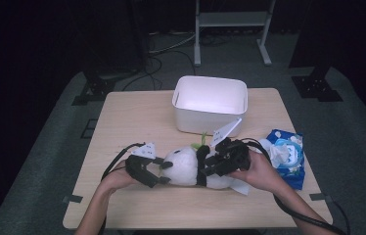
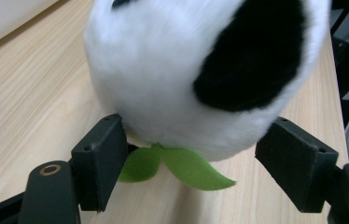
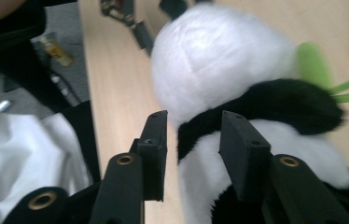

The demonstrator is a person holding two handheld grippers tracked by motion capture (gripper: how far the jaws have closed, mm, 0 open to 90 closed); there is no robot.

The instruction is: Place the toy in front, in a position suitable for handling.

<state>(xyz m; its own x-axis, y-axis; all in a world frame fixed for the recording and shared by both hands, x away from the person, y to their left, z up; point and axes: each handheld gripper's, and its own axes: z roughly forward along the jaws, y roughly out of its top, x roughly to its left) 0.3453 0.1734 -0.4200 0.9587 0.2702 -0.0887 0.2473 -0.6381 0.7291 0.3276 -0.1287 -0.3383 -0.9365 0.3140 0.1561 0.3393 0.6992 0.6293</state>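
One plush panda (image 1: 191, 166) at centre – one white plastic bin (image 1: 210, 103) at 12 o'clock, one blue tissue pack (image 1: 288, 154) at 3 o'clock; two handheld grippers (image 1: 147, 169) (image 1: 222, 157) – one wooden table (image 1: 122, 117).

A plush panda (image 1: 191, 167) lies on its side near the front of the wooden table (image 1: 137, 112), head toward the left. The left gripper (image 1: 152, 172) sits at the panda's head, its jaws spread on either side of the black ear there. The right gripper (image 1: 209, 165) lies over the panda's body, its jaws hard to make out against the dark fur. Behind the panda stands a white bin (image 1: 210, 104). Just right of the panda, a blue packet (image 1: 288, 155) rests by the table's edge.
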